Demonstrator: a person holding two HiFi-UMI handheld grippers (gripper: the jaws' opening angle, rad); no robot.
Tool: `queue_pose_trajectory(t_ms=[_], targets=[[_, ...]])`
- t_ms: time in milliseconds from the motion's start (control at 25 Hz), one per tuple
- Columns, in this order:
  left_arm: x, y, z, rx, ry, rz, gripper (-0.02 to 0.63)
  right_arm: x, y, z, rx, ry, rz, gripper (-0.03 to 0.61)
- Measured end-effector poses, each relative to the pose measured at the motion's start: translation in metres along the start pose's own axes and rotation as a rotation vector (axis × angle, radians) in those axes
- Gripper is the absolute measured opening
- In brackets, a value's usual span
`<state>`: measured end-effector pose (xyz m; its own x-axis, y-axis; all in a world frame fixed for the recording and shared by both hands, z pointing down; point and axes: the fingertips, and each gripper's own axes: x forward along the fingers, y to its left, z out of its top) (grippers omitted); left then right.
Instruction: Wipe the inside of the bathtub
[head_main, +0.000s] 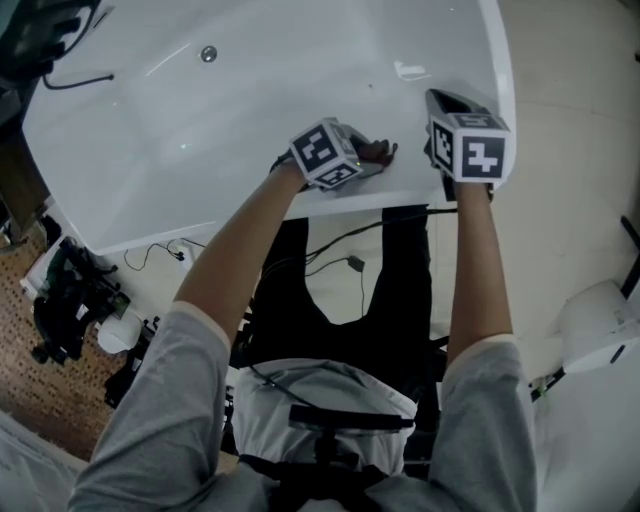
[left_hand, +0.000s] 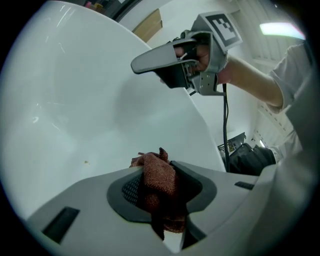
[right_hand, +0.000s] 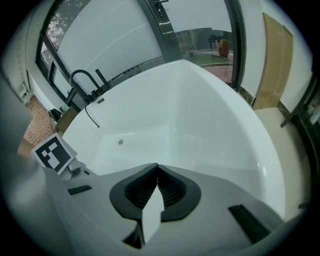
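Left gripper: jaws closed on a reddish-brown cloth. The cloth is bunched between the ribbed pads. A crumpled tuft stands past the tips and the rest hangs back into the gap at the jaw bases.

Cloth, position: just inside the bathtub, at its near rim, over the sloping white wall. No view shows whether it touches that wall.

Right gripper: jaws brought together at the tips, nothing between them. It is held over the bathtub's near rim towards the right-hand end, just beside the left gripper, and points into the basin.

Bathtub interior: white and glossy, with a round metal drain in the floor at the far side.

Black faucet: at the far left edge of the bathtub.

Obscured: in the head view the marker cube covers the left jaws, and only a dark scrap of cloth shows beyond it. The bathtub's far end is cut off at the frame's top.
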<state>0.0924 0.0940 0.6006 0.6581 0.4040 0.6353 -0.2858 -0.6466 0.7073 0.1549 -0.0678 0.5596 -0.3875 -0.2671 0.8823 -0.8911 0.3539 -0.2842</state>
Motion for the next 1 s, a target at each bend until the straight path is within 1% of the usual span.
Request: queue_pose_trajectory(t_ms=[80,200,320,400,520,600,720,840,1000], targets=[[-0.001,0.008,-0.01,-0.012,0.013,0.002,0.114,0.005,-0.001,0.001,0.004,0.006,-0.003,0.0],[0.004,0.012,-0.007,-0.022,-0.011,0.004,0.112,0.012,-0.001,0.001,0.009,0.007,0.004,0.0],[0.018,0.015,0.012,-0.026,-0.054,0.014,0.107,0.013,-0.005,-0.001,0.015,0.002,0.002,0.0],[0.03,0.016,0.029,-0.015,-0.076,0.009,0.107,0.013,-0.01,-0.001,0.032,-0.004,-0.004,0.0],[0.046,0.017,0.049,0.033,-0.071,-0.001,0.107,0.013,-0.013,0.001,0.053,-0.015,-0.009,0.0],[0.051,0.021,0.053,0.04,-0.059,-0.01,0.107,0.014,-0.012,0.006,0.056,-0.023,-0.009,0.0],[0.049,0.028,0.043,0.028,-0.042,-0.021,0.107,0.019,-0.01,0.014,0.053,-0.035,-0.007,0.0],[0.04,0.038,0.017,0.023,-0.014,-0.019,0.107,0.024,-0.008,0.018,0.04,-0.033,-0.003,0.0],[0.03,0.053,-0.016,-0.012,0.022,-0.022,0.107,0.035,-0.008,0.016,0.031,-0.013,-0.001,0.0]])
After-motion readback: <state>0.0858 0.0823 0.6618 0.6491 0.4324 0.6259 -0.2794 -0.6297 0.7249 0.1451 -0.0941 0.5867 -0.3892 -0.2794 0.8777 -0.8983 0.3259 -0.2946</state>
